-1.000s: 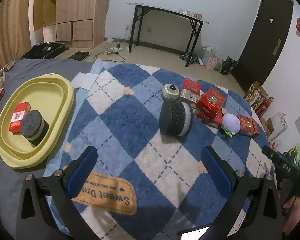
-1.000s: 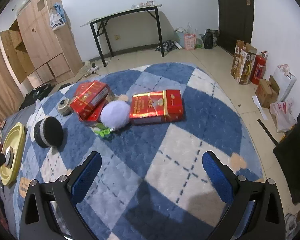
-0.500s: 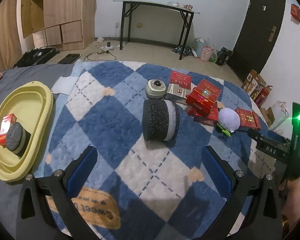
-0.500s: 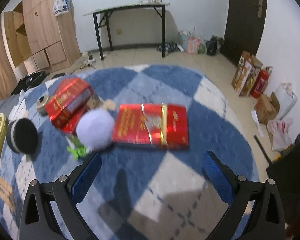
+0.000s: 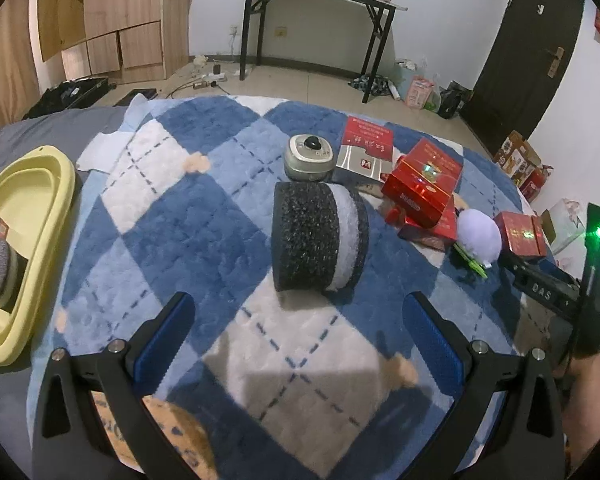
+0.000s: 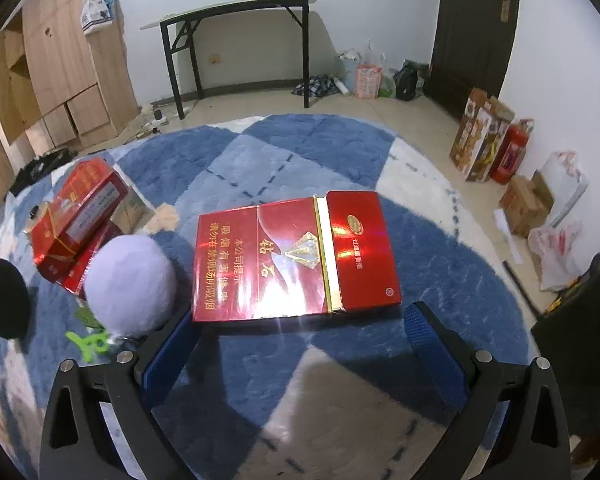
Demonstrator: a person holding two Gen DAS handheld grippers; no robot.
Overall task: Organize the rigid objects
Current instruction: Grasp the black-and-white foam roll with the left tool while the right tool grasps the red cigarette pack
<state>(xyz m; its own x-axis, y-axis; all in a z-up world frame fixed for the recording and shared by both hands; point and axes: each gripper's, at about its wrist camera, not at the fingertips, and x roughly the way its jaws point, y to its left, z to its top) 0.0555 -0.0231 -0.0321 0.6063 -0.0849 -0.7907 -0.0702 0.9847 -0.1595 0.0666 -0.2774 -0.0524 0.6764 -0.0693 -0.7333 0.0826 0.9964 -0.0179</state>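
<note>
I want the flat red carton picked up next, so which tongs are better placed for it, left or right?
Right. The right tongs are open, with the flat red carton just ahead, between the tips. The left tongs face the black sponge roll instead.

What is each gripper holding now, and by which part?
Nothing. The left gripper is open before the black-and-white foam cylinder; the right gripper is open at the flat red carton.

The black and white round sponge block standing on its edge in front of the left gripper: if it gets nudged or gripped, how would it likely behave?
The sponge block rests on its curved side on the plush rug, so a nudge could roll it, though the pile should slow it. Its speckled foam look suggests it is light and would compress between the fingers of the open left gripper.
</note>
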